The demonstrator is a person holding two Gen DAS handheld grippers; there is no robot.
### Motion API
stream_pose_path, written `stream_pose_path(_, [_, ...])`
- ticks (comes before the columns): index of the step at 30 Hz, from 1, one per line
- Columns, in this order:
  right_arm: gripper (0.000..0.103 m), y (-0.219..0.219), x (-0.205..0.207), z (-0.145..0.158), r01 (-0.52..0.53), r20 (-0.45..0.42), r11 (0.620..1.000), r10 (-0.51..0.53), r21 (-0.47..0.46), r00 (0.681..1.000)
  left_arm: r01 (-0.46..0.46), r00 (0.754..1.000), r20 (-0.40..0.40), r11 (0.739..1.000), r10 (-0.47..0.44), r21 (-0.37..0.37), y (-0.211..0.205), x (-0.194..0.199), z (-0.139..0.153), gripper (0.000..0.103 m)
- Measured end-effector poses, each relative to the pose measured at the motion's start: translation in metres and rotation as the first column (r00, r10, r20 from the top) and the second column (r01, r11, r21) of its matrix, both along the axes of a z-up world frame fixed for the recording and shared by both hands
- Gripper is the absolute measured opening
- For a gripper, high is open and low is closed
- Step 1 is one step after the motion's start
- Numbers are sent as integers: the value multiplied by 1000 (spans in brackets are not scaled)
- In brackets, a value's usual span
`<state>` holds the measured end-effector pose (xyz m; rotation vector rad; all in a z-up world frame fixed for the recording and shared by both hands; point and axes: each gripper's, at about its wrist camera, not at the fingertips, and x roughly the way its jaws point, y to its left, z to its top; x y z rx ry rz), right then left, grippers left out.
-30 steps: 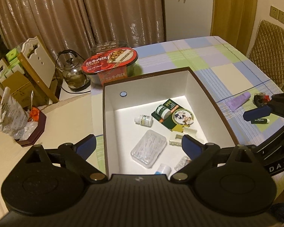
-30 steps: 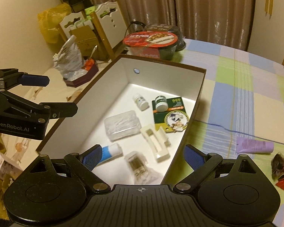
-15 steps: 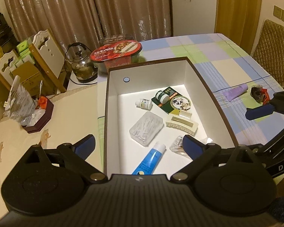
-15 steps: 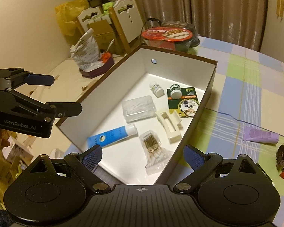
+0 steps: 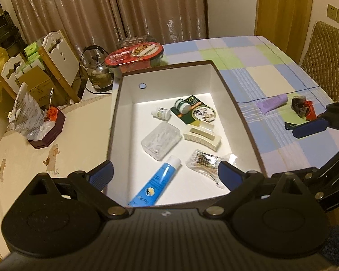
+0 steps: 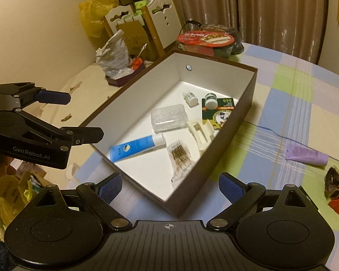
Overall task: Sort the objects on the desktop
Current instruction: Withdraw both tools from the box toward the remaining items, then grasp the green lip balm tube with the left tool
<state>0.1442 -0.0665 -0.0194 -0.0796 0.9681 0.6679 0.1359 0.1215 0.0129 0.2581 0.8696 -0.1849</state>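
A brown box (image 5: 244,122) with a white inside stands on the checked tablecloth. In it lie a blue tube (image 5: 157,185), a clear plastic case (image 5: 161,140), a cream hair claw (image 5: 203,137), a bag of cotton swabs (image 5: 205,164), a small white bottle (image 5: 161,113) and a green card with a jar (image 5: 194,111). My left gripper (image 5: 165,176) hovers open and empty over the box's near end. My right gripper (image 6: 169,187) is open and empty above the box's near corner (image 6: 176,212). To the box's right lie a purple tube (image 6: 306,155) and a dark hair tie with a red wrapper (image 6: 335,180).
A red-lidded noodle bowl (image 5: 135,54) sits behind the box, with a glass kettle (image 5: 99,72) to its left. A dark tray holding a crinkled bag (image 5: 47,131) rests on the cream cloth at left. A padded chair (image 5: 323,63) stands at the table's right edge.
Both grippers have drawn back and risen from the box, still open. The blue tube and swab bag at the box's near end have come into the left view.
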Motion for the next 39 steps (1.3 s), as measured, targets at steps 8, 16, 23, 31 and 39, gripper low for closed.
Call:
stream_pose_path(8, [95,-37,-10,-1,23,-14,1000,-23,5,1000,4,1000,-11,1000,-4,-1,-32,-13,-2,98])
stream_pose_path(16, [95,-88,-14,4,93,-1,996,-93,1,996,38,999,-7,999,-38,-4,-75,-17,-3,98])
stream_pose_path(23, [95,-149,-13,6,216,0,976,-216,10,976,91,996,-6,996,-92,-13,-122,-15,-9,98])
stream_pose_path(31, [95,-223,-11,-2,393,-9,919,-394,-18,919,197,980,-17,979,-198,-47,-187,-4,-23,98])
stream_pose_path(39, [95,-276,-11,-18,492,-41,869,-494,-49,868,320,947,-28,946,-321,-48,-243,10,-49,97])
